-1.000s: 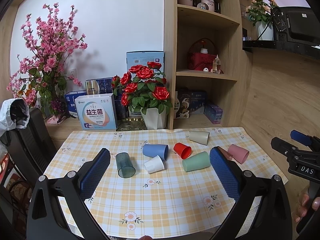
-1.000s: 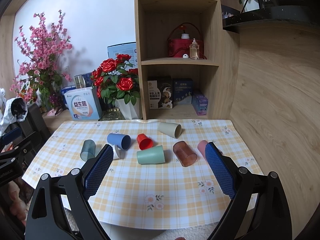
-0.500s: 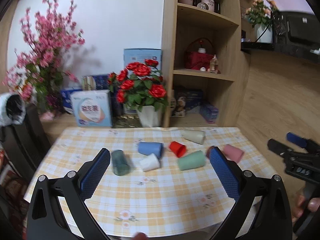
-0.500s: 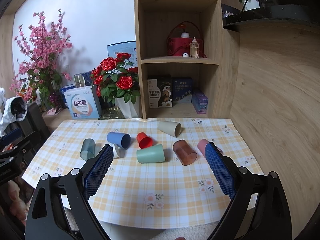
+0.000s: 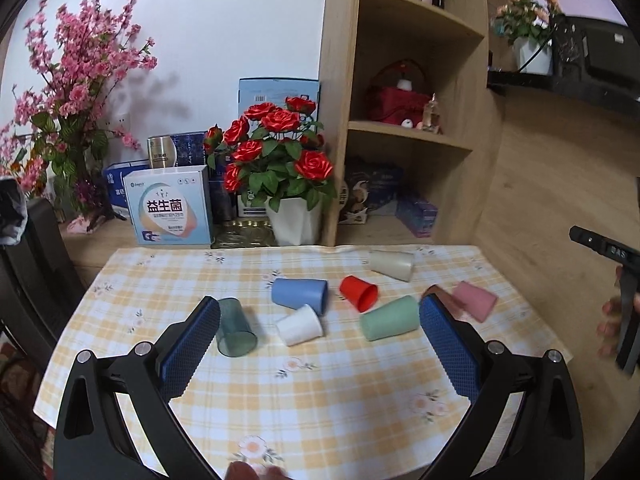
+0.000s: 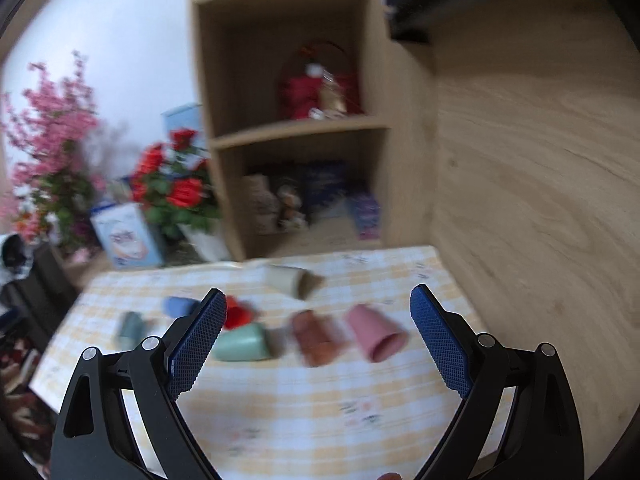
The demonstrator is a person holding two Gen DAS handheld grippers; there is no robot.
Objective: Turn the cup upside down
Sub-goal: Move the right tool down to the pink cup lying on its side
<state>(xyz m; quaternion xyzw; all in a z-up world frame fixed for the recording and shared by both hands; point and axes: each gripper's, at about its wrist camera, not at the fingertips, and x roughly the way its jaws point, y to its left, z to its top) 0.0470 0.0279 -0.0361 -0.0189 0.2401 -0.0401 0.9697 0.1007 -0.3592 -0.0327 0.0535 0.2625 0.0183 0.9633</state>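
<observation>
Counter w/ yellow checked cloth, wooden shelf unit and rose pot at far edge. Left gripper and right gripper both hover above near side, fingers spread wide, grasping nothing. Eight cups lie on their sides mid-counter, L to R: teal, blue, white, red, green, beige, brown, pink. Right view blurred.
</observation>
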